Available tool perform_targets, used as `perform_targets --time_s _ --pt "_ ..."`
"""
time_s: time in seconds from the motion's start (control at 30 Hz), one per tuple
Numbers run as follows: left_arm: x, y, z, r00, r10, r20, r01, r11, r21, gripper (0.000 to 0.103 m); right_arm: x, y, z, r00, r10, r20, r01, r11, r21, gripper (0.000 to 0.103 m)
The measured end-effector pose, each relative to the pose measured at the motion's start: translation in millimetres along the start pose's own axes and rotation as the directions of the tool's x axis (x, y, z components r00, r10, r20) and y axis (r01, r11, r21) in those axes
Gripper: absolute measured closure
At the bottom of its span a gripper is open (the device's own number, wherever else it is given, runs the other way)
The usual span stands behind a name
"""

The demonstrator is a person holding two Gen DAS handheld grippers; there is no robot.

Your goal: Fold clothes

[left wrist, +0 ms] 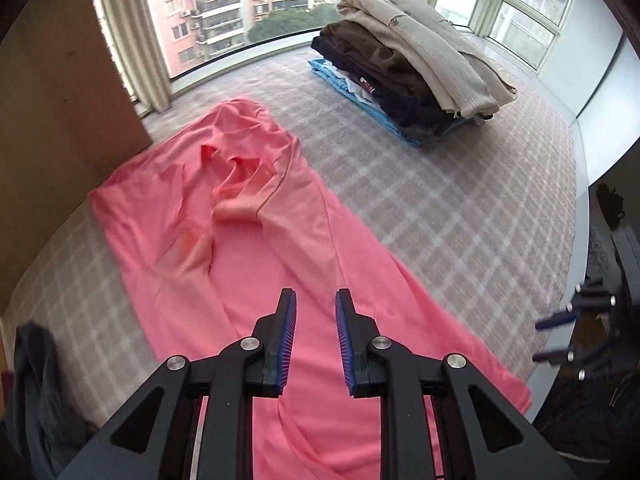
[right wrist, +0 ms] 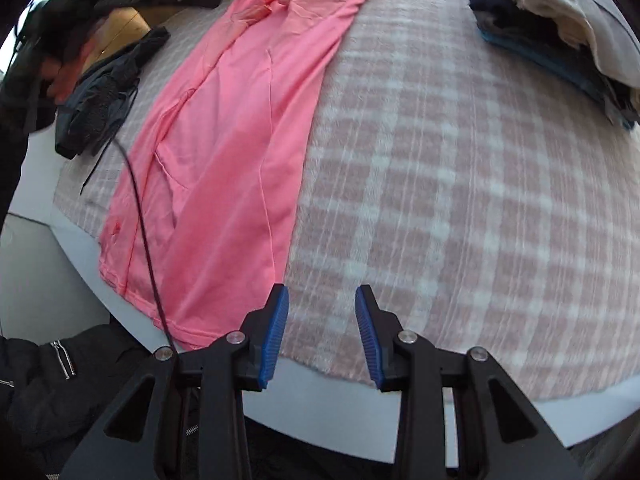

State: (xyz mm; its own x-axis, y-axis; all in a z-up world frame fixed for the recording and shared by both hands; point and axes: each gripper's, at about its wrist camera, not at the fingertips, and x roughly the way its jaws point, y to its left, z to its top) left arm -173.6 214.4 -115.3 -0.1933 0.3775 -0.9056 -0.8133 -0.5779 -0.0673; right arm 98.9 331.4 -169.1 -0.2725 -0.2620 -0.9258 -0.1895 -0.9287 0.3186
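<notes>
- The left wrist camera is looking forward over the left tool (left wrist: 315, 312), hanging low above the pink garment (left wrist: 256, 240) and facing the windows (left wrist: 248, 8).
- The right wrist camera is looking down past the right tool (right wrist: 321, 312) from the counter's near edge (right wrist: 360, 408).
- Both views are sharing the pink garment, the checked cover (right wrist: 460, 180) and the clothes stack (left wrist: 404, 64).

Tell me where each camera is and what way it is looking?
Left wrist: sits on the left gripper, above the pink garment, facing the window and folded stack; its open fingers show, and the right gripper blurred at the edge.
Right wrist: sits on the right gripper at the near edge of the plaid blanket, looking along it; its open fingers show.
Both share the garment, stack and blanket.
</notes>
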Motion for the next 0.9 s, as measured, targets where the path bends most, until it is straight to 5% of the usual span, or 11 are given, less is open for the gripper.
perform_targets --time_s 0.13,0.4,0.5,0.53,0.57,0.9 --pt "48.8 3.5 38.7 0.998 -0.033 -0.052 0.036 0.998 0.053 0.084 16.7 5.8 -59.6 0.999 -0.034 0.000 0.034 0.993 0.110 0.068" --pt "88.7 -9.0 47.8 0.988 -0.121 -0.095 0.129 0.988 0.082 0.084 23.9 23.3 -57.2 0.988 -0.133 0.078 0.121 0.982 0.142 0.065" --pt "93.1 -3.2 57.5 0.990 -0.115 -0.077 0.120 0.990 0.068 0.083 29.7 28.0 -54.1 0.993 -0.100 0.068 0.090 0.987 0.136 0.069" --pt "94.6 -1.1 61.0 0.992 -0.105 -0.075 0.111 0.991 0.073 0.083 30.6 28.8 -53.7 0.994 -0.091 0.064 0.082 0.987 0.137 0.078" --pt "96.4 1.7 63.6 0.993 -0.096 -0.071 0.101 0.992 0.074 0.083 31.5 29.6 -53.3 0.995 -0.083 0.059 0.074 0.988 0.138 0.101" --pt "106.2 32.2 75.8 0.997 -0.038 -0.066 0.042 0.997 0.068 0.081 17.3 14.5 -65.4 0.993 0.089 0.081 -0.107 0.961 0.254 0.100"
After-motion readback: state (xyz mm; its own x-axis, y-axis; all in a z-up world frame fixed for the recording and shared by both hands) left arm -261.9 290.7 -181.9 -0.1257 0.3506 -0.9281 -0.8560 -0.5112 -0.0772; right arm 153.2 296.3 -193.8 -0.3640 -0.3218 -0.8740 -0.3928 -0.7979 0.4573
